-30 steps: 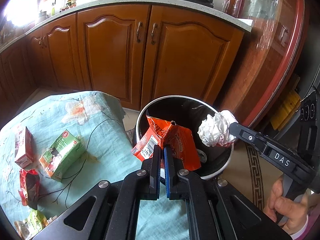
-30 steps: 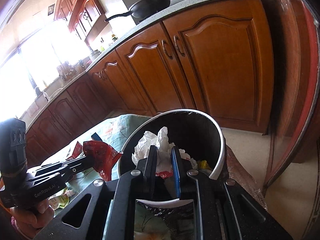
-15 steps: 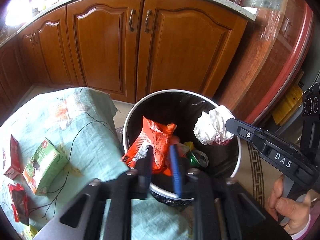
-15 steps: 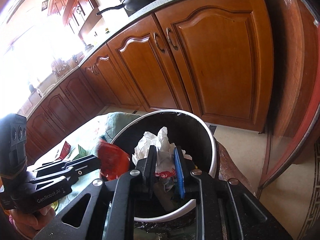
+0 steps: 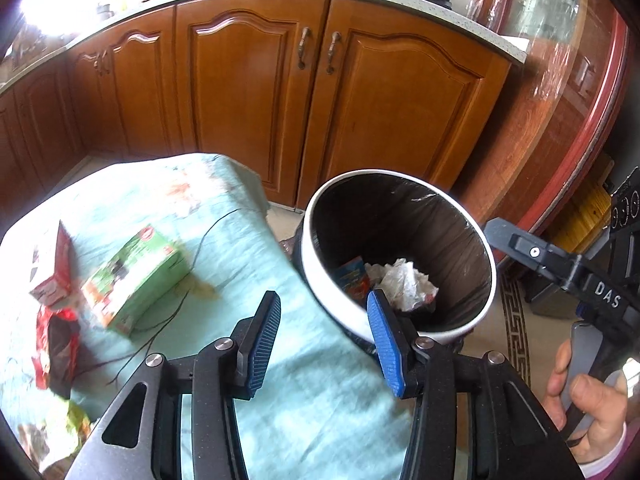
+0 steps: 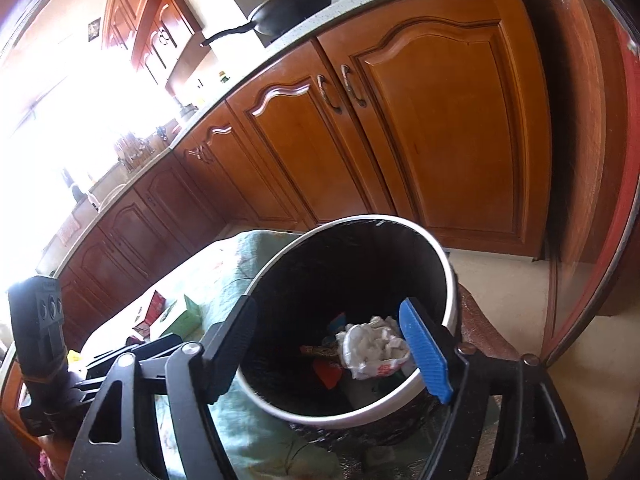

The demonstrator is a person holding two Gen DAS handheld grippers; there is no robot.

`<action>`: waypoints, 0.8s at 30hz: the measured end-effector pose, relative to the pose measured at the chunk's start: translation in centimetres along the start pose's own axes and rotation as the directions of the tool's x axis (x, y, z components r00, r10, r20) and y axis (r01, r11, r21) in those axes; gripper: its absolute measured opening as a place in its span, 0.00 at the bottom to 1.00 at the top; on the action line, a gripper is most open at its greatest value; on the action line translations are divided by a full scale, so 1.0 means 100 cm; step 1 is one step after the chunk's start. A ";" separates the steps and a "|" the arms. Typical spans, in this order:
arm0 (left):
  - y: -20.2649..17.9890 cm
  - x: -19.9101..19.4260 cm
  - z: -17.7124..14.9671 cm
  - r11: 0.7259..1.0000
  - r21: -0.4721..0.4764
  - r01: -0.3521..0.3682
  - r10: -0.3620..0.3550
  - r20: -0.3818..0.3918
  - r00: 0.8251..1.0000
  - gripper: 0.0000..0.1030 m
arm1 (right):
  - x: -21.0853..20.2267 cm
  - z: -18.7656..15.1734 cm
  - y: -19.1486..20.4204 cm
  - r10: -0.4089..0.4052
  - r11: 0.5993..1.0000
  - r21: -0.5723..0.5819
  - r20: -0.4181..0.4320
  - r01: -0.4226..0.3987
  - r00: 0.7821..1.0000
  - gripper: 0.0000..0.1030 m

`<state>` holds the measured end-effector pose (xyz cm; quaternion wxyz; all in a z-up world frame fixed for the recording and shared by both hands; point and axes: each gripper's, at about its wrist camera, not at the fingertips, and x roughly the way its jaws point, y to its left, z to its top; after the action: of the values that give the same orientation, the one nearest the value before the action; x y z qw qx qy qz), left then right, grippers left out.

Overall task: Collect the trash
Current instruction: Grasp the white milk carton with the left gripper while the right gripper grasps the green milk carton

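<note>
Left tongs point(image 5: 322, 336) and right tongs point(image 6: 332, 354): both have just been opening, jaws apart, nothing between them. Crumpled white paper point(image 6: 374, 346) and red wrapper point(image 5: 354, 278) lie in the bin point(image 5: 320, 276), below and beyond both tongs. "DAS" readable on the right tool. Green carton point(image 5: 136, 278) lies flat on the desk point(image 5: 320, 392), long axis diagonal.

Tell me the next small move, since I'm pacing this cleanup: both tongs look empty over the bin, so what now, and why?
Probably swing the left tongs toward the green rectangular carton on the pale green tablecloth. Both tongs' jaws have just been opening with nothing between them, the crumpled white paper lies inside the white-rimmed black-lined bin, and the carton is the nearest litter left.
</note>
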<state>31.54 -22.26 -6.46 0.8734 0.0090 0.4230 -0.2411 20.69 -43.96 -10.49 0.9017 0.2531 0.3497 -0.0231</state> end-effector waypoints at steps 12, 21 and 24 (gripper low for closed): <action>0.054 -0.062 -0.052 0.991 -0.121 -0.062 0.065 0.020 0.998 0.45 | -0.006 -0.034 0.053 0.117 0.993 -0.014 -0.045 -0.118 0.992 0.77; 0.094 -0.108 -0.086 0.970 -0.211 -0.119 0.128 0.033 0.991 0.50 | 0.009 -0.065 0.099 0.171 0.982 -0.058 -0.120 -0.178 0.978 0.80; 0.106 -0.119 -0.092 0.963 -0.234 -0.134 0.147 0.039 0.988 0.51 | 0.015 -0.074 0.114 0.179 0.979 -0.073 -0.144 -0.191 0.973 0.80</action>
<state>23.05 -5.99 -5.54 0.8950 -0.0693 0.4216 -0.1282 19.75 -30.37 -11.10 0.8841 0.2462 0.3861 0.0934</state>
